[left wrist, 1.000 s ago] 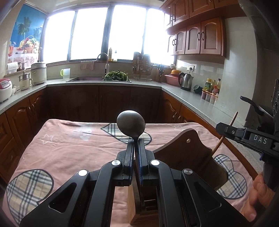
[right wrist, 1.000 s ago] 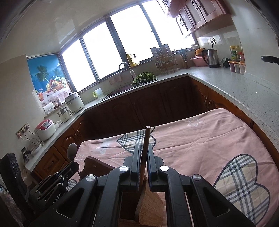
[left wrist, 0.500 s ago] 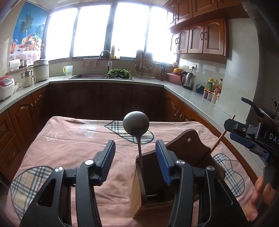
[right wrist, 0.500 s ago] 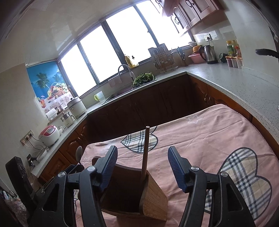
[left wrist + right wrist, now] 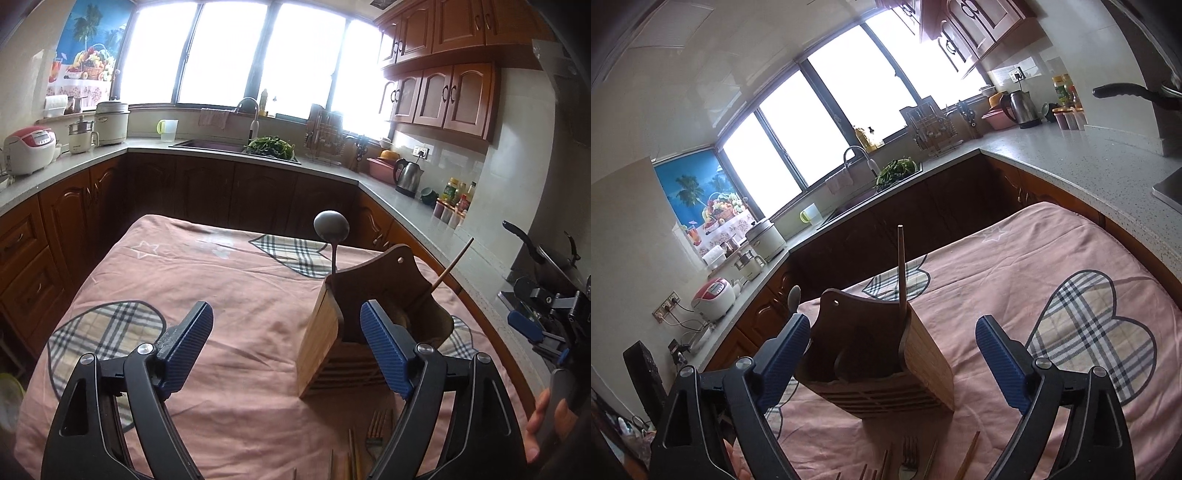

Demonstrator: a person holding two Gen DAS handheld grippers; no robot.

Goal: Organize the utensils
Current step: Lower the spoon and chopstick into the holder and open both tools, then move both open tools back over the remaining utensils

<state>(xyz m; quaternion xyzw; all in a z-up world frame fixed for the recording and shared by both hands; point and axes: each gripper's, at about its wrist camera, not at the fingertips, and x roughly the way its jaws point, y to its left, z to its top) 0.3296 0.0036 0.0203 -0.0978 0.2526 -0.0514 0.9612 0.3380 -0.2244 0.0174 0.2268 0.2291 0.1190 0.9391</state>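
A wooden utensil holder (image 5: 332, 332) (image 5: 886, 362) stands on the pink tablecloth. A grey spoon (image 5: 331, 228) stands upright in its left side and also shows in the right wrist view (image 5: 793, 295). A wooden chopstick (image 5: 452, 264) (image 5: 901, 266) stands in its right side. My left gripper (image 5: 286, 339) is open and empty, drawn back left of the holder. My right gripper (image 5: 890, 350) is open and empty, with the holder between its fingers' line of sight. A fork (image 5: 908, 461) (image 5: 375, 424) and several chopsticks (image 5: 969, 458) lie on the cloth near the front edge.
The table with its pink cloth (image 5: 240, 295) fills the middle. Kitchen counters (image 5: 424, 210) wrap around behind and to the right, with a kettle (image 5: 406, 177), sink (image 5: 210, 144) and rice cooker (image 5: 27, 153). The right gripper body shows in the left wrist view (image 5: 546, 317).
Both grippers opened, the left letting go of the spoon and the right the chopstick, both left standing in the holder. Both grippers then pulled back and up from the holder.
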